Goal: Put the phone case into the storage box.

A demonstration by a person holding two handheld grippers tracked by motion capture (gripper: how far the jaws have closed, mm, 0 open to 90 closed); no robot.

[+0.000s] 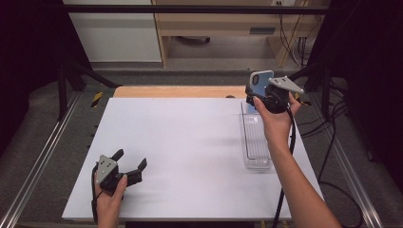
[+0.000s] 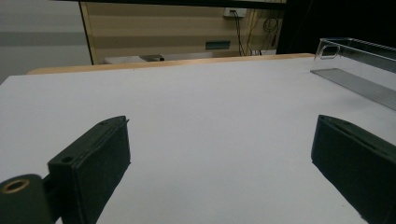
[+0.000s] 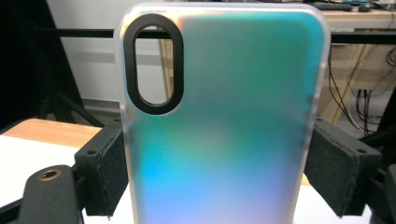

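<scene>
The right tongs point(image 1: 260, 91) clamp an iridescent phone case point(image 3: 224, 121) by its long edges, upright above the far end of the clear plastic tray point(image 1: 255, 142); the case's lower end is cut off. The left tongs point(image 1: 129, 163) gape wide with nothing between them, low over the white counter point(image 1: 180, 142).

Premises: a laboratory or test workspace. Evidence: a white work board point(image 1: 190, 156) set inside a black metal frame point(image 1: 190, 8), aluminium rails point(image 1: 35, 171) along the sides, loose cables point(image 1: 294, 45) by a plain wooden bench point(image 1: 214, 23), grey carpet point(image 1: 57, 142).
</scene>
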